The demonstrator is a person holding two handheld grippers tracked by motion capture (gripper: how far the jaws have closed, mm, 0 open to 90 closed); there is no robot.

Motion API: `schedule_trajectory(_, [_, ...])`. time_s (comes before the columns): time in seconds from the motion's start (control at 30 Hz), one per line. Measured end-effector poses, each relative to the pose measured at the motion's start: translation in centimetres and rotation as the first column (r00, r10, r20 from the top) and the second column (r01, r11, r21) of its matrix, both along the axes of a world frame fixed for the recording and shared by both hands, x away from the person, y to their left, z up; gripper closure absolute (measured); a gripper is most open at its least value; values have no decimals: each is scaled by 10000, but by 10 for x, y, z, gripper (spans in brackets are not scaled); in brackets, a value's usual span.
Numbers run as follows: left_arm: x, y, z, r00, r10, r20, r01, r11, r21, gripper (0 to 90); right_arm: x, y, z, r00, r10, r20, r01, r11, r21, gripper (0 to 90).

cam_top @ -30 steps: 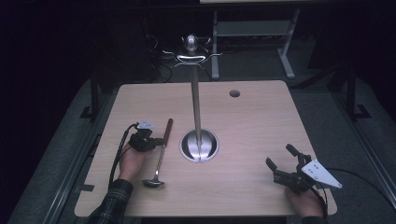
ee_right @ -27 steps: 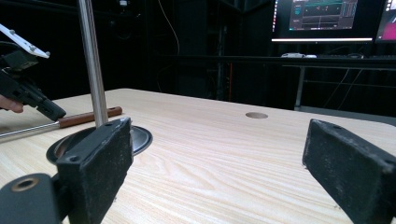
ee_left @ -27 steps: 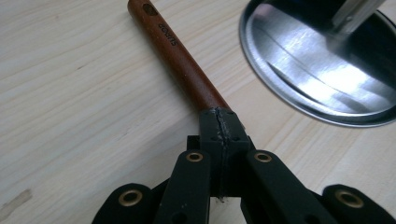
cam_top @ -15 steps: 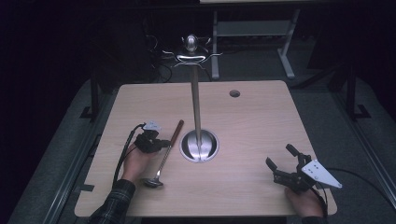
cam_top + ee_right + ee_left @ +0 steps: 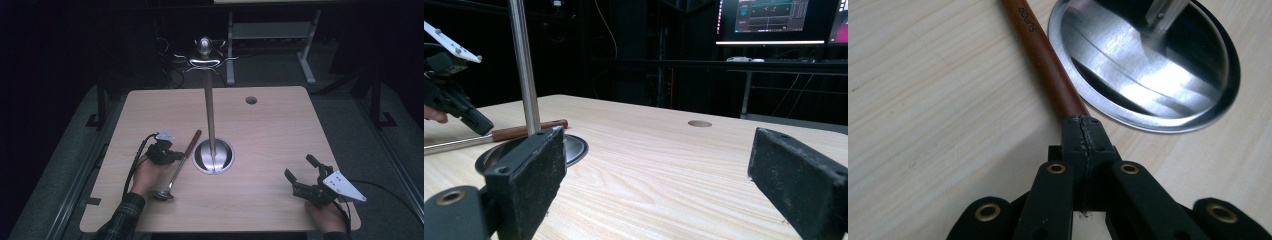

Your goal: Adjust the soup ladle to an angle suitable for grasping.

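The ladle (image 5: 1044, 60) handle's gripped stretch is hidden between the closed tongs (image 5: 1083, 131).

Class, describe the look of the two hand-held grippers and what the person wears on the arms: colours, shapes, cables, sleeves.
Both grippers are black with two blocky jaws. The left gripper trails a black cable, and its linkage has brass-ringed pivots. The right gripper carries a grey three-cornered plate with small holes and trails a black cable. The left sleeve is dark plaid.

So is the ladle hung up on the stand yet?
Not yet. Done: the left gripper has shut its jaws on the ladle at the brown handle. In hand: that grip, bowl end on the table. Left: hanging it on the stand. The right gripper waits open.
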State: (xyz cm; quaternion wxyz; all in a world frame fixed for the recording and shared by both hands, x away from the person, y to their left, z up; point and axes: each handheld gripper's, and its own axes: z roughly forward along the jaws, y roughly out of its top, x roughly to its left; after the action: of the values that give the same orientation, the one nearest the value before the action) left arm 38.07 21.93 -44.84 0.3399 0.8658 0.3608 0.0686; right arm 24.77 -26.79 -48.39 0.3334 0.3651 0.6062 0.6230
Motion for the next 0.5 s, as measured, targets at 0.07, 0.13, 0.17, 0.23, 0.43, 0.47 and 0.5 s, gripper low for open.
schedule_trajectory(0.07, [-5,1,6,9998,39,-193,-38,10000,79,898,0,0,0,10000,13,-14,-13,10000,3,80])
schedule_trajectory(0.13, [-11,2,13,9996,-17,-294,22,9998,174,898,0,0,0,10000,28,2,-28,10000,-7,80])
schedule_trajectory(0.17, [-15,2,17,9993,-130,-352,138,9997,218,898,0,0,0,10000,40,-5,-40,10000,8,80])
schedule_trajectory(0.23, [-22,2,21,9984,-271,-499,289,9990,340,898,0,0,0,10000,30,2,-30,10000,-6,80])
schedule_trajectory(0.43, [-45,-1,28,9904,-485,-1297,579,9959,693,898,0,0,0,10000,30,7,-30,10000,-10,80])
schedule_trajectory(0.47, [-50,-2,29,9868,-523,-1530,643,9952,742,898,0,0,0,10000,28,10,-28,10000,-8,80])
schedule_trajectory(0.5, [-50,-2,29,9868,-523,-1530,643,9952,742,898,0,0,0,10000,28,7,-28,10000,-7,80])
